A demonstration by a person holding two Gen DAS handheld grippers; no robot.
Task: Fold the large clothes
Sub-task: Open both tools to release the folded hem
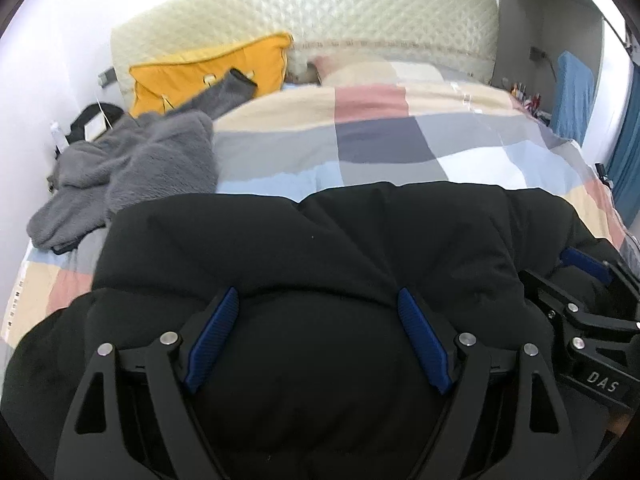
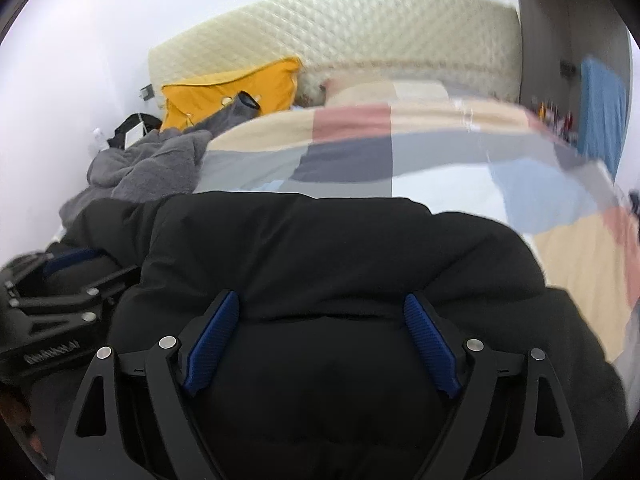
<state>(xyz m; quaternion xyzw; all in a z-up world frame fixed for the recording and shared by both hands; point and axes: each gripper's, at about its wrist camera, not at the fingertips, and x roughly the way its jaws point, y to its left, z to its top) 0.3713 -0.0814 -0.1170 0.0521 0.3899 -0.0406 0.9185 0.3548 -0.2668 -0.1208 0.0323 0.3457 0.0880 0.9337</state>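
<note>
On the bed: black jacket (image 1: 320, 248) lies bunched on checked quilt (image 1: 360, 140).
Left gripper (image 1: 319, 300): jaws spread, gripping nothing.
Right gripper (image 2: 321, 304): jaws spread, gripping nothing.

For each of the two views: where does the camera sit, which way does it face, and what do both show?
Left wrist: on the left tool, looking down along its open fingers over the black coat toward the headboard; the right tool shows at the right edge.
Right wrist: on the right tool, facing likewise; the left tool shows at the left edge.
Shared: coat, checked quilt, grey garment, yellow pillow.
</note>
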